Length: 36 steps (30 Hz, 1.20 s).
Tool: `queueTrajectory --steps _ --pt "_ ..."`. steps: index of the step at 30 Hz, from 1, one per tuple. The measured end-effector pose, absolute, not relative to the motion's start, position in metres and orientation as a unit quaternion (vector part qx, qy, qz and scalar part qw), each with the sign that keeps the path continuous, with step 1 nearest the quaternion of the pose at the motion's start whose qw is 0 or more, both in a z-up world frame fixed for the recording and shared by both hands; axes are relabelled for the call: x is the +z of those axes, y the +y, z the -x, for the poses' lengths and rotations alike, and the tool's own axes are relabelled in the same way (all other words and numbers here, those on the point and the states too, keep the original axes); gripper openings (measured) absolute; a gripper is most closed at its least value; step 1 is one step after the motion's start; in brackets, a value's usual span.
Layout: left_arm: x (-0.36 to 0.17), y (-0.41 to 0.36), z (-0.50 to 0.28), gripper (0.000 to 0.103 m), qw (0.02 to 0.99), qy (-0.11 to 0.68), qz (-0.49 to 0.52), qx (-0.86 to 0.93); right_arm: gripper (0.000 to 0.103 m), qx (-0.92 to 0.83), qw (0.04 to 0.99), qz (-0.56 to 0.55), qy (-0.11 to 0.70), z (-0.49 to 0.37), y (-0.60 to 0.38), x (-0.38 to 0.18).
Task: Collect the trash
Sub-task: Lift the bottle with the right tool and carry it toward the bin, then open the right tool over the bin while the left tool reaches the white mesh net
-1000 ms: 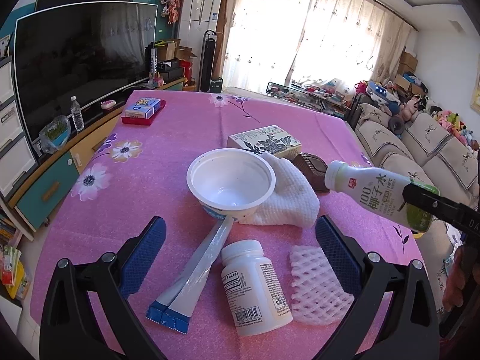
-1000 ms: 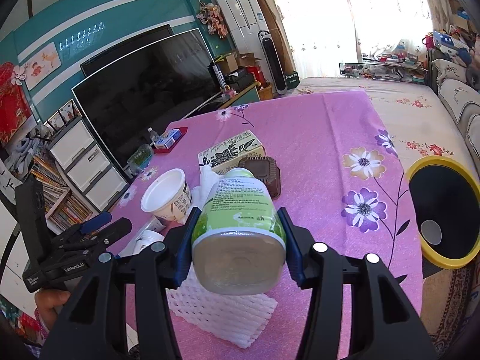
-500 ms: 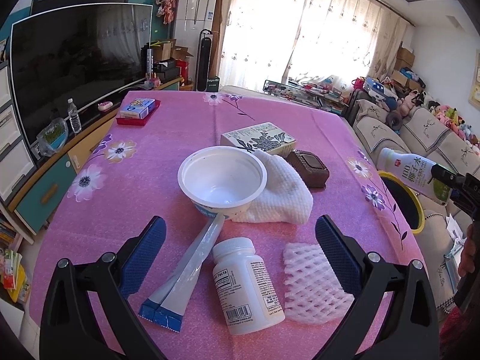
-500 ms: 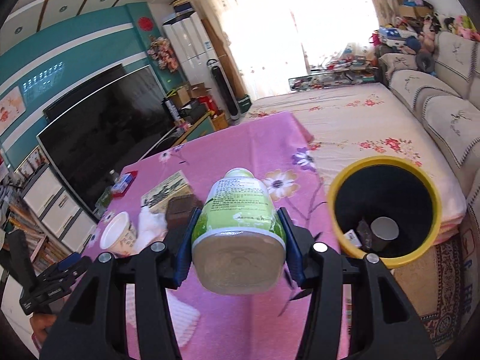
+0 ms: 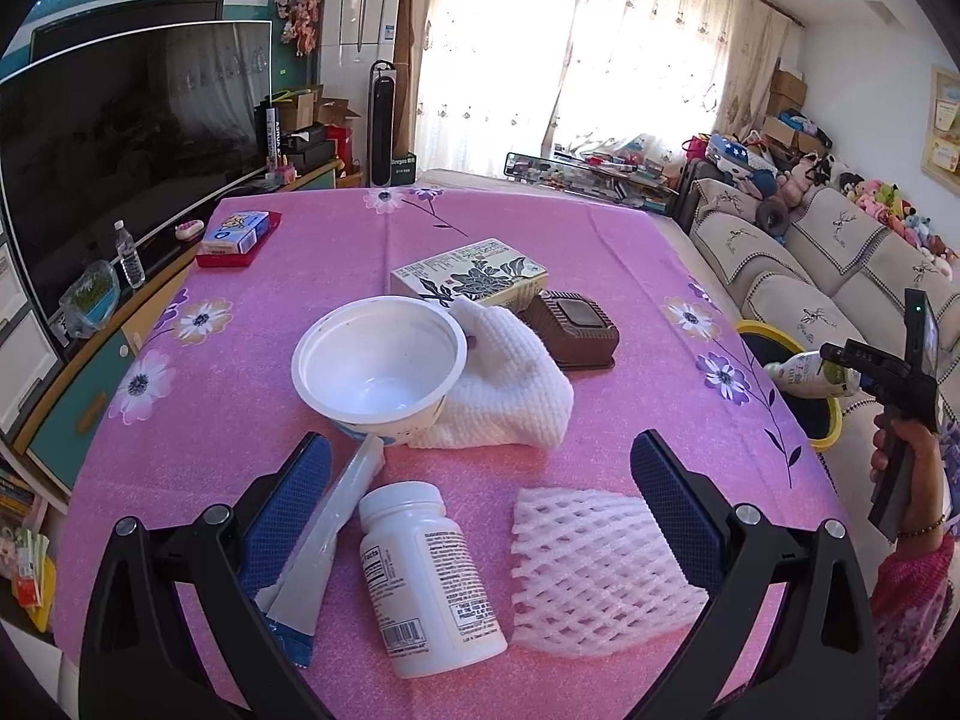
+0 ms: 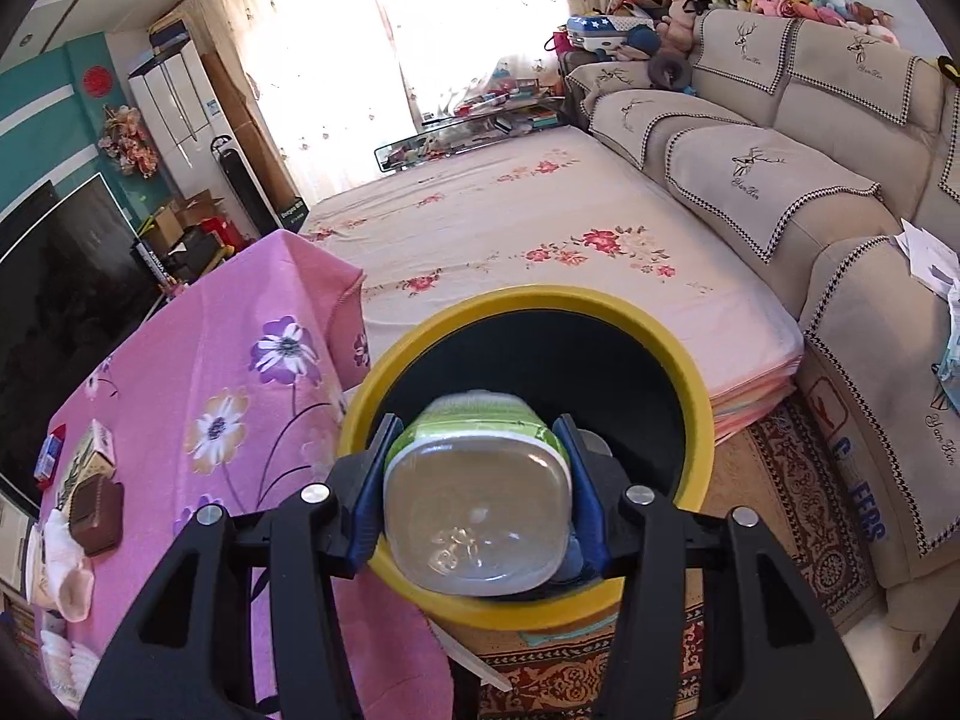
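In the left wrist view, my left gripper (image 5: 480,480) hangs over the pink table (image 5: 540,228) with its jaws wide apart, and they grip nothing. Between its blue pads (image 5: 678,504) lie a white pill bottle (image 5: 429,576) on its side and a white foam net (image 5: 600,570), and a flat blue-and-white tube (image 5: 318,552) lies just beside the left pad; its lower end is partly covered by the gripper frame. Behind the pill bottle stands an empty white bowl (image 5: 378,360), which touches a white cloth (image 5: 510,384). Behind the cloth are a brown tray (image 5: 576,330) and a printed box (image 5: 474,273), and the cloth hides the near corner of the box. At the right edge of the table I see my right hand (image 5: 906,462) holding the other gripper; its fingers are too small there to make out, but the green-and-white drink bottle (image 5: 810,372) sticks out of it toward a yellow-rimmed bin (image 5: 768,330), which is mostly cut off by the table edge. In the right wrist view, my right gripper (image 6: 477,510) is closed about halfway, with its pads pressed on both sides of the drink bottle (image 6: 477,522). I see only the clear bottom of the bottle; its cap end is hidden and points into the dark mouth of the bin (image 6: 696,372). The bin stands on the floor just beside the table (image 6: 228,360), and its inside is too dark to read.
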State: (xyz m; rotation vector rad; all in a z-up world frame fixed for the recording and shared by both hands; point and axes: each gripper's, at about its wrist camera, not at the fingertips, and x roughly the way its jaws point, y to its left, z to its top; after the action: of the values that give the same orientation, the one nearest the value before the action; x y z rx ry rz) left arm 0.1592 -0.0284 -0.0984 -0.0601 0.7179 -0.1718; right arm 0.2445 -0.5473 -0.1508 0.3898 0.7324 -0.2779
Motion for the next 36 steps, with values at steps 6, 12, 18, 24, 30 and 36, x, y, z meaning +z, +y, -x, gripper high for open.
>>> queueTrajectory --steps 6,12,18,24,30,36 --pt "-0.102 -0.039 -0.163 0.098 0.928 0.358 0.022 -0.097 0.049 -0.156 0.899 -0.184 0.365 -0.267 -0.558 -0.167" --pt "-0.107 -0.054 -0.162 0.098 0.923 0.366 0.013 -0.120 0.051 -0.150 0.905 -0.180 0.354 -0.258 -0.550 -0.161" --pt "-0.120 -0.079 -0.159 0.098 0.909 0.387 -0.001 -0.154 0.052 -0.132 0.909 -0.178 0.353 -0.245 -0.539 -0.152" --pt "-0.134 -0.105 -0.159 0.098 0.898 0.402 -0.026 -0.177 0.056 -0.106 0.913 -0.183 0.349 -0.230 -0.527 -0.147" --pt "-0.148 -0.115 -0.166 0.098 0.890 0.422 -0.039 -0.169 0.056 -0.087 0.914 -0.182 0.351 -0.222 -0.518 -0.145" --pt "-0.159 -0.124 -0.167 0.098 0.887 0.426 -0.071 -0.162 0.056 -0.079 0.914 -0.188 0.351 -0.221 -0.517 -0.144"
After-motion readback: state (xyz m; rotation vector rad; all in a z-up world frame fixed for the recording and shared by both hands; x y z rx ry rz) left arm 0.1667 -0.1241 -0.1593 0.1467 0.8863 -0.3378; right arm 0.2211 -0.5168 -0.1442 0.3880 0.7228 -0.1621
